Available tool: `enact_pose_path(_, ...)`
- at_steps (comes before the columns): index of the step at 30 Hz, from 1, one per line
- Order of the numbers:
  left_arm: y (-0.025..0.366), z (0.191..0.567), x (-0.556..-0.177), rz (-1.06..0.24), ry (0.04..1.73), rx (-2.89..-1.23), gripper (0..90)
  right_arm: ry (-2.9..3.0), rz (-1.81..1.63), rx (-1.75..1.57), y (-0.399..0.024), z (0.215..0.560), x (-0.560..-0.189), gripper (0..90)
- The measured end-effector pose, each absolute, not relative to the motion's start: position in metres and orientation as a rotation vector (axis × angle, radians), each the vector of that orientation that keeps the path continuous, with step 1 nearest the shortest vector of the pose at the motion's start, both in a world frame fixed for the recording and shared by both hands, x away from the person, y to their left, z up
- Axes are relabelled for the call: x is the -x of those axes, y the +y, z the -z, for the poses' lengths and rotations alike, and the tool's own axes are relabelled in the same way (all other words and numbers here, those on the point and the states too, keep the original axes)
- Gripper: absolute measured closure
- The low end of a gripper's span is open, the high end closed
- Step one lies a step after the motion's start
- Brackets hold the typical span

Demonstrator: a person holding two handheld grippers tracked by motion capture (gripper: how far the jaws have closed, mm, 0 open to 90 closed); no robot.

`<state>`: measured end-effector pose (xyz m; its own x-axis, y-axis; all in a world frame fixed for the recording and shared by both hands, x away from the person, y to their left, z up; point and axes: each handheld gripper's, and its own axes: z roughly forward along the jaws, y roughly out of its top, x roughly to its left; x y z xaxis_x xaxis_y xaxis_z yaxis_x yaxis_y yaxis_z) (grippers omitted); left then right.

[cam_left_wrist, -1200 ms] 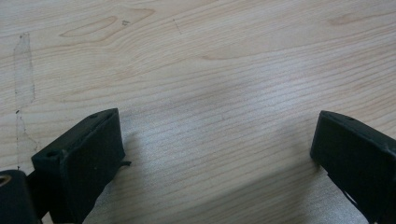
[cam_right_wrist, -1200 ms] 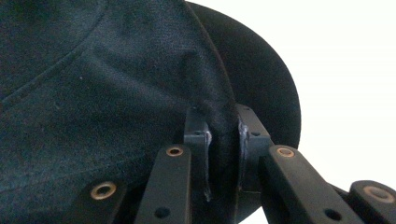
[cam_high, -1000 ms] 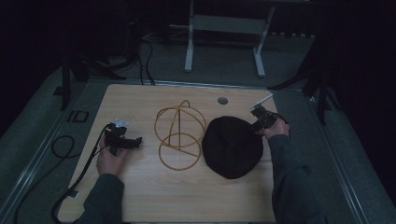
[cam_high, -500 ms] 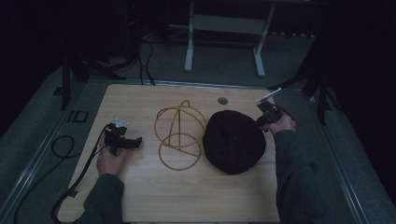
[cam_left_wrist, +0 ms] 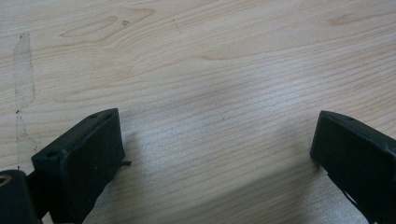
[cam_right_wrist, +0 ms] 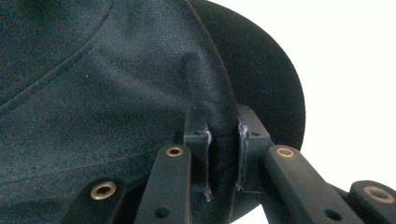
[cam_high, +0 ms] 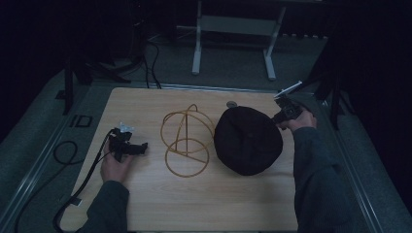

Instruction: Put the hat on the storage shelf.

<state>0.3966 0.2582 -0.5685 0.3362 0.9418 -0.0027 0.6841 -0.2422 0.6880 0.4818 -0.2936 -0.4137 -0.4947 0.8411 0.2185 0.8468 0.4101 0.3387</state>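
A black cap [cam_high: 247, 141] lies right of centre on the wooden table [cam_high: 204, 204], its far right edge lifted. My right gripper [cam_high: 283, 116] is shut on that edge. In the right gripper view the black fabric of the cap [cam_right_wrist: 116, 88] is pinched between the two pads, with my right gripper [cam_right_wrist: 224, 140] low in the picture. An orange wire stand [cam_high: 187, 141], a dome of hoops, sits at the middle of the table. My left gripper [cam_high: 141, 147] rests on the table at the left, pointing toward the stand. Its jaws stand wide apart over bare wood, my left gripper [cam_left_wrist: 215, 154] holding nothing.
A small grey disc [cam_high: 231, 103] lies near the table's far edge behind the cap. A black cable [cam_high: 73, 194] trails from the left gripper off the table's left side. A metal frame [cam_high: 233, 43] stands on the floor beyond the table.
My right gripper has risen and moved toward the far right with the cap's edge in it, lifting that side of the cap. The left gripper has stayed where it was.
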Motion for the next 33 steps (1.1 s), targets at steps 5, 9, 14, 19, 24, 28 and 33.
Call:
enact_pose_path(5, 0.258, 0.568, -0.397, -0.562, 1.419, -2.011, 2.2, -2.606, 0.649, 1.583, -0.297, 0.405, -0.484, 78.0)
enact_pose_path(9, 0.258, 0.568, -0.397, -0.563, 1.419, -2.011, 2.2, -2.594, 0.661, 1.586, -0.298, 0.4, -0.485, 77.9)
enact_pose_path(14, 0.258, 0.568, -0.397, -0.563, 1.419, -2.011, 2.2, -2.567, 0.692, 1.587, -0.3, 0.395, -0.486, 77.9)
enact_pose_path(19, 0.258, 0.568, -0.397, -0.563, 1.419, -2.011, 2.2, -2.546, 0.684, 1.587, -0.302, 0.388, -0.486, 78.0)
enact_pose_path(24, 0.258, 0.568, -0.397, -0.562, 1.419, -2.014, 2.2, -2.557, 0.683, 1.587, -0.304, 0.38, -0.485, 77.9)
enact_pose_path(28, 0.258, 0.568, -0.397, -0.562, 1.418, -2.015, 2.2, -2.54, 0.705, 1.589, -0.308, 0.373, -0.485, 77.9)
enact_pose_path(33, 0.258, 0.568, -0.397, -0.563, 1.42, -2.01, 2.2, -2.523, 0.734, 1.587, -0.311, 0.363, -0.483, 77.9)
